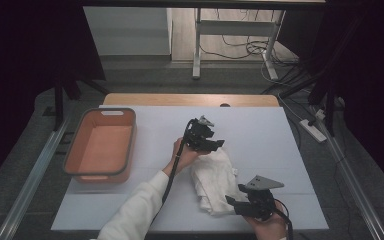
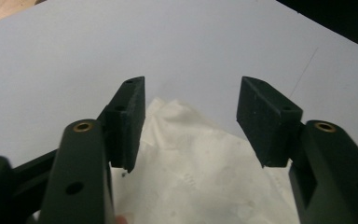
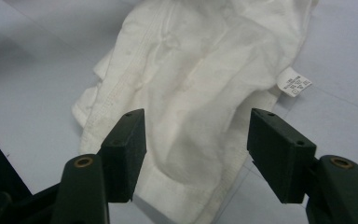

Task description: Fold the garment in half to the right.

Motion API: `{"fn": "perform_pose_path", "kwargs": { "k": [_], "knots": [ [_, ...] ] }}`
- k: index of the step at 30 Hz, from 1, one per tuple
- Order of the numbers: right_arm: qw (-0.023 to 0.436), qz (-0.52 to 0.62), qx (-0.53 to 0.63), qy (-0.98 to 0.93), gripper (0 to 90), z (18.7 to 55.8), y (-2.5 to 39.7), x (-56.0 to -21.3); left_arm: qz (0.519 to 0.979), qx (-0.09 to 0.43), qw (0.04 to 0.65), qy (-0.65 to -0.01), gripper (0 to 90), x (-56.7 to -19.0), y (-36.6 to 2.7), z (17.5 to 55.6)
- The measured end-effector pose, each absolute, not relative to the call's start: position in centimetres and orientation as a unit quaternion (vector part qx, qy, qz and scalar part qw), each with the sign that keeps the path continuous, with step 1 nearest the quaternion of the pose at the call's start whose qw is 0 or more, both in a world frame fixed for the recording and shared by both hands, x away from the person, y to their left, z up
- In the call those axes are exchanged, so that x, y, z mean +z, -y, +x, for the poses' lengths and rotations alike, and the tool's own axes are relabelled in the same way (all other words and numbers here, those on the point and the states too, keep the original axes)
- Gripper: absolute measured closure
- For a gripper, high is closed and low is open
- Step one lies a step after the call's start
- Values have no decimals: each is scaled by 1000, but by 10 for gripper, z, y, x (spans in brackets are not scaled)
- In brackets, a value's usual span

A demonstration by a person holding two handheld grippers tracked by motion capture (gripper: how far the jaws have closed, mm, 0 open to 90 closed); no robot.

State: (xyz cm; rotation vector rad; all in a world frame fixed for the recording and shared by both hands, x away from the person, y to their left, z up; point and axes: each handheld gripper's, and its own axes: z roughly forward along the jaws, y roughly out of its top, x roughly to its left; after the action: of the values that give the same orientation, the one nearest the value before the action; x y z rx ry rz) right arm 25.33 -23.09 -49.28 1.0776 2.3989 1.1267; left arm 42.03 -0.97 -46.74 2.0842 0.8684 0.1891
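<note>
Both grippers, the right gripper point(image 1: 236, 202) and the left gripper point(image 1: 215, 145), are hovering wide open, holding nothing, over the crumpled white garment point(image 1: 212, 180).

White cloth point(image 3: 191, 102): top & lower hem cut off by frame edges in right gripper view; care label point(image 3: 293, 85) print too small to read. In high view, left hand-held gripper point(image 1: 215, 145) covers cloth's far end, right hand-held gripper point(image 1: 236, 202) hides near corner. Right hand point(image 1: 267, 227) cut by bottom edge.

Care tag point(image 3: 294, 84) on white garment point(image 3: 200, 93): print unreadable.
</note>
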Motion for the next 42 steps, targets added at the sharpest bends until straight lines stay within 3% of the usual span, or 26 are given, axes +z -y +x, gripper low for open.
{"fn": "perform_pose_path", "kwargs": {
  "k": [17, 27, 42],
  "knots": [
    [112, 312, 429, -840, 336, 259, 219, -482, 833, 84, 429, -339, 380, -464, -39, 390],
    [103, 284, 414, -859, 357, 255, 203, -487, 833, 86, 422, -347, 364, -470, -62, 380],
    [103, 241, 360, -896, 612, 246, 179, -501, 834, 94, 422, -343, 361, -469, -62, 377]
  ]
}}
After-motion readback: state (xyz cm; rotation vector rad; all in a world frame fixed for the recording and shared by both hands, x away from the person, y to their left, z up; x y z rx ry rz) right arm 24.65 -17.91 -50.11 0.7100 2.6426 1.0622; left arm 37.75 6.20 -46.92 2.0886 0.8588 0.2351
